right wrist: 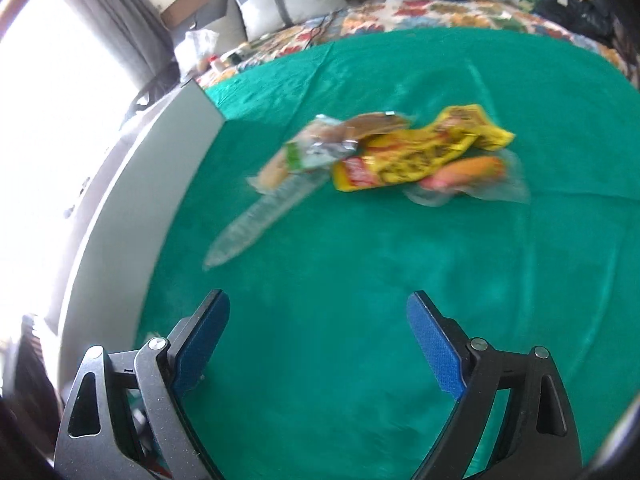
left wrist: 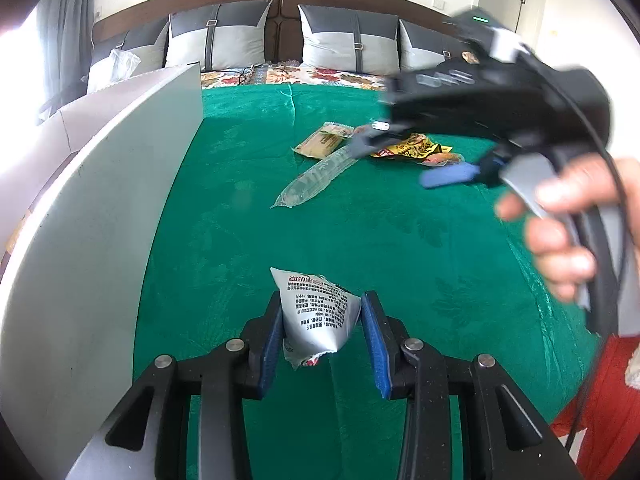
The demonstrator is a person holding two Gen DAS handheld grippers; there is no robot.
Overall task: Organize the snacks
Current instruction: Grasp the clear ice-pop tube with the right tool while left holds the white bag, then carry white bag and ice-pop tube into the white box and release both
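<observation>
Left gripper (left wrist: 322, 336): clamped on silver snack packet (left wrist: 316, 316), near, above green cloth (left wrist: 400, 248). Right gripper (right wrist: 318, 344): jaws spread wide, nothing between them. Mid-cloth heap: clear tube packet (right wrist: 260, 220), yellow packet (right wrist: 416, 152), tan bread packet (left wrist: 320, 145), orange sausage packet (right wrist: 468, 172). Left: white box wall (left wrist: 100, 208). Far: pillows (left wrist: 218, 36)

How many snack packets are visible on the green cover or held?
5, maybe more hidden: white packet in the left hand-held gripper; clear tube packet, tan packet, yellow packet and orange sausage packet piled mid-cover.
</observation>
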